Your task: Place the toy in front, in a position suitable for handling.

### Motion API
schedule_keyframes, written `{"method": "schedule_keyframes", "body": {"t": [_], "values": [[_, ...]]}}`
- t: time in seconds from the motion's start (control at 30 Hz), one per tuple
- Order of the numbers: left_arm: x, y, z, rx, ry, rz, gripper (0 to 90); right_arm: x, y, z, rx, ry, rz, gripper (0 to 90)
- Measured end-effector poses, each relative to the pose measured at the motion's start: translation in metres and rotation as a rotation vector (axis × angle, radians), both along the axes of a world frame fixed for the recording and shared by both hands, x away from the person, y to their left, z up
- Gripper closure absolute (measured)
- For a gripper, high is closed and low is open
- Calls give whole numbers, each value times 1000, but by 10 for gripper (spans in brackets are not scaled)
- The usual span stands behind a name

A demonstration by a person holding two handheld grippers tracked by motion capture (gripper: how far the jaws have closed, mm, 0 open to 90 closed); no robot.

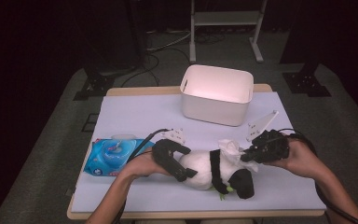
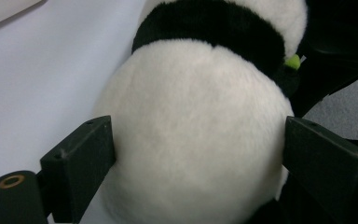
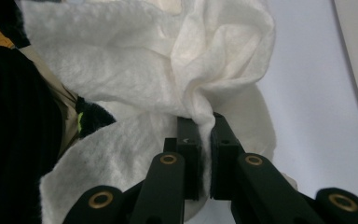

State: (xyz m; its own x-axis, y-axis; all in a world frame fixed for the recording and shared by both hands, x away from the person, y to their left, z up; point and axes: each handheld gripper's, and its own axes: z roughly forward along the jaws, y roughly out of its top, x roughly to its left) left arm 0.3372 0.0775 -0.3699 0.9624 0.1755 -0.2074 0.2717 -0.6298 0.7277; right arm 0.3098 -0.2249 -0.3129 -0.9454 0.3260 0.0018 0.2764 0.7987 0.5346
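Black-and-white panda (image 1: 209, 170), white wipe (image 3: 168, 70), blue wipe pack (image 1: 112, 156), white bin (image 1: 216, 95), pale lilac mat (image 1: 135, 116)

panda plush (image 1: 200, 169): black-and-white, lying on mat | white wipe (image 1: 230, 148): crumpled, draped on panda

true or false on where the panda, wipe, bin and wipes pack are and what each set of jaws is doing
1. The right gripper has its jaws shut on a white wipe. True.
2. The panda sits inside the bin. False: it lies on the table, in front of the bin.
3. The left gripper has its jaws at either side of the panda's white body. True.
4. The wipes pack lies right of the panda. False: it lies to its left.
5. The wipe hangs over the bin. False: it is at the panda.
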Motion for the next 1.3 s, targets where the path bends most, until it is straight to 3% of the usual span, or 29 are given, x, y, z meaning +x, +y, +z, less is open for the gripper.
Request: {"method": "schedule_keyframes", "body": {"t": [0.13, 0.3, 0.53, 0.73, 0.8, 0.93, 0.97, 1.17, 1.3], "values": [[3, -8, 0, 19, 20, -4, 37, -2, 0, -2, -15, -11, 2, 848], [10, -24, -4, 49, 73, -21, 6, -6, -1, -6, -20, -17, 5, 850], [12, -36, -11, 92, 90, -45, 0, -7, 4, -13, -14, -2, 13, 852], [13, -35, -18, 45, 98, -62, 0, -7, 3, -16, 2, 7, 16, 854], [12, -36, -19, 45, 95, -67, 29, -7, 2, -17, 7, 13, 13, 854], [11, -33, -16, 46, 74, -84, 182, -7, 2, -16, 13, 13, 16, 853], [10, -30, -12, 45, 48, -95, 220, -7, 1, -15, 13, 10, 16, 852], [10, -26, -4, 27, 3, -97, 277, -7, 0, -6, 13, -19, 14, 850], [11, -24, 3, 51, -42, -82, 282, -4, 2, -2, 0, -31, 13, 849]]}}
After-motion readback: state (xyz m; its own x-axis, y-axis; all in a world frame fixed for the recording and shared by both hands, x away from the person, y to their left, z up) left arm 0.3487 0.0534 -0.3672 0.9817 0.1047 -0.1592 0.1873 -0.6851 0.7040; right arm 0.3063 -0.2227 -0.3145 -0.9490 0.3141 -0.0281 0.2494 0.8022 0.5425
